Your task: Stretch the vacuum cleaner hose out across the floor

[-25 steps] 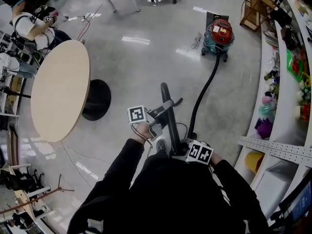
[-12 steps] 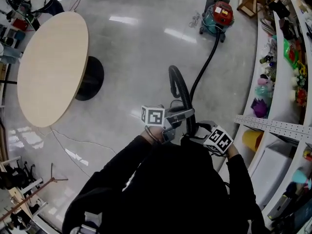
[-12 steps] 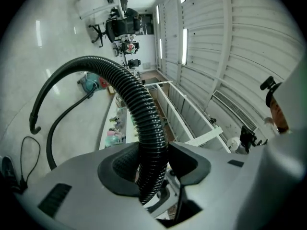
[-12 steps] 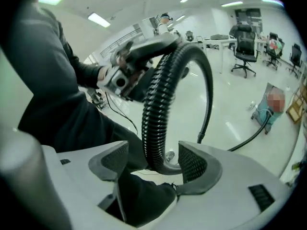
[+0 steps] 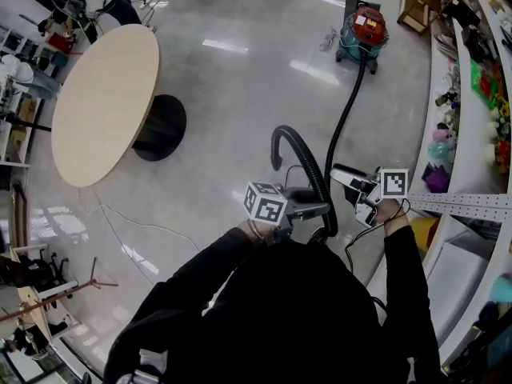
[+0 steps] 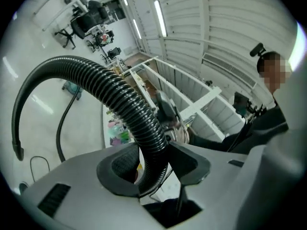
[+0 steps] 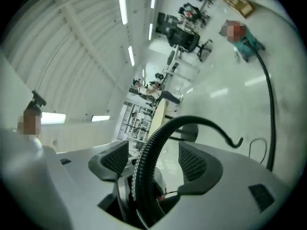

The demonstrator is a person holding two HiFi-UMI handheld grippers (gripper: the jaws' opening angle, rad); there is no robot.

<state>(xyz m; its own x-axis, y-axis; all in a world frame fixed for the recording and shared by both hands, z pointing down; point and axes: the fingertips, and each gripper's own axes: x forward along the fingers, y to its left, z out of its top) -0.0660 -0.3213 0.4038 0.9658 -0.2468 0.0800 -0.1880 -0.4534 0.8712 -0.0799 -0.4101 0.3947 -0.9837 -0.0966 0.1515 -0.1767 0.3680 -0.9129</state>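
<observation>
The red and teal vacuum cleaner point(image 5: 362, 34) stands far off on the grey floor. Its black ribbed hose point(image 5: 346, 126) runs back toward me, turns at my hands and arches up to a free end point(image 5: 274, 162). My left gripper point(image 5: 310, 211) is shut on the hose at that bend; in the left gripper view point(image 6: 153, 164) both pads pinch the hose point(image 6: 120, 95). My right gripper point(image 5: 346, 181) is just right of the hose and open. In the right gripper view point(image 7: 153, 159) the hose point(image 7: 201, 122) passes between the pads with gaps on both sides.
A round wooden table point(image 5: 104, 102) on a black base point(image 5: 160, 126) stands to the left. White shelves point(image 5: 472, 134) with small goods line the right side. A thin cable point(image 5: 120, 222) trails across the floor at lower left. A wooden stand point(image 5: 420, 6) is beside the vacuum.
My left gripper has closed on the hose. The right gripper has let go, opened and swung up to the right of the hose. The hose's loop now stands higher in front of me.
</observation>
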